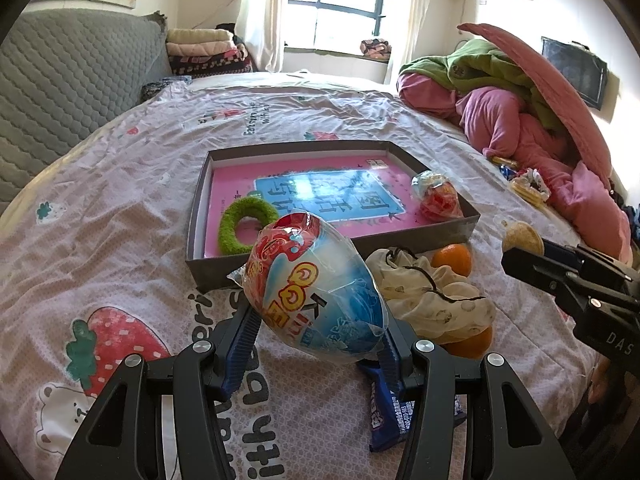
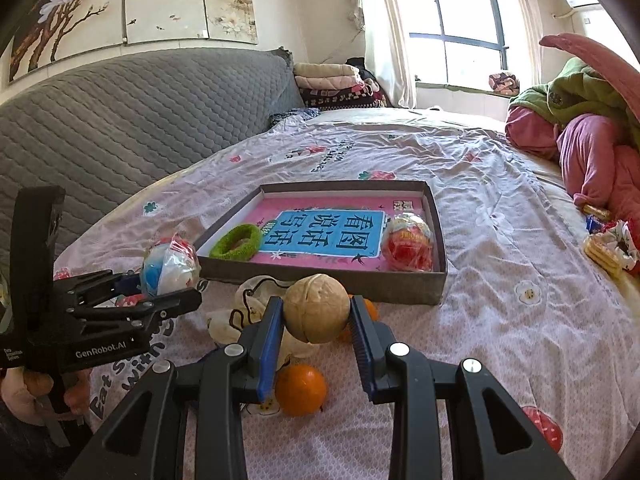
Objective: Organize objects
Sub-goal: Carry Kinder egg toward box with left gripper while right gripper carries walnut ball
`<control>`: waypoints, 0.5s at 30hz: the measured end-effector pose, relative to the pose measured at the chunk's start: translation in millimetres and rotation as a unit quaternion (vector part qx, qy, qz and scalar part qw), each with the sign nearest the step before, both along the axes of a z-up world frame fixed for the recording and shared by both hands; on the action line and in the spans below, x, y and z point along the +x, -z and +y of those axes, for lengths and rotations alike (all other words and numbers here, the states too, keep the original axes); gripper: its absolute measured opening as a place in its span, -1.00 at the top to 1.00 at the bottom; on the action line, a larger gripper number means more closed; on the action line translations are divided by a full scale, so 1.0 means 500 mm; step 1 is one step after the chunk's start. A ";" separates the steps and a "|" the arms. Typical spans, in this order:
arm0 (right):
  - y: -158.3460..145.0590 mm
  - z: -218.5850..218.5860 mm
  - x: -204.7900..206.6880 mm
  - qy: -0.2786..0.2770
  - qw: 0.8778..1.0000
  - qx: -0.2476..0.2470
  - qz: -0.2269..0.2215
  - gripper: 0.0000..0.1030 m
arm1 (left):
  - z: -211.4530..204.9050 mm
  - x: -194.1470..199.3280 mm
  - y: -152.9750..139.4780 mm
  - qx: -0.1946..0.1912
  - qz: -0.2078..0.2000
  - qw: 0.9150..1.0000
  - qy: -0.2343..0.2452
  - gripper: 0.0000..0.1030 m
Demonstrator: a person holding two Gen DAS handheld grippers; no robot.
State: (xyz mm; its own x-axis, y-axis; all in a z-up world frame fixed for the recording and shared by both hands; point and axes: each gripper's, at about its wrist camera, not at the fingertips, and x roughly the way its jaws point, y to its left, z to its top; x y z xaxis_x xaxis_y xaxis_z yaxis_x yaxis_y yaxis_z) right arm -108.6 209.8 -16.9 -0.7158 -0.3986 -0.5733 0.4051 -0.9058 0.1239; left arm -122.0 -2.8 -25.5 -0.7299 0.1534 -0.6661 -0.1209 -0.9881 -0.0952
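Note:
My left gripper [image 1: 320, 332] is shut on a blue and red wrapped toy egg [image 1: 316, 292], held above the bed in front of the grey box [image 1: 280, 268]; both also show in the right wrist view, the gripper [image 2: 176, 284] and the egg [image 2: 170, 266]. My right gripper [image 2: 316, 332] is shut on a tan walnut [image 2: 316, 308], held above the bed; the walnut also shows in the left wrist view [image 1: 522, 236]. The box [image 2: 320, 280] holds a pink book [image 1: 304, 192], a green ring [image 1: 244, 226] and a second wrapped egg [image 1: 438, 196].
A cream drawstring pouch [image 1: 432, 300], oranges [image 1: 452, 260] [image 2: 300, 390] and a blue snack packet [image 1: 392, 412] lie on the bedsheet before the box. Pink and green bedding [image 1: 520, 112] is piled at the right, with snacks [image 2: 608, 244] beside it. A grey headboard [image 2: 120, 120] is at the left.

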 end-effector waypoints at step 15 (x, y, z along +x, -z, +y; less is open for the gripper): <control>-0.020 -0.004 -0.019 -0.015 1.000 -0.016 0.005 0.35 | 0.010 -0.011 0.000 -0.012 -0.001 1.000 -0.008 -0.08</control>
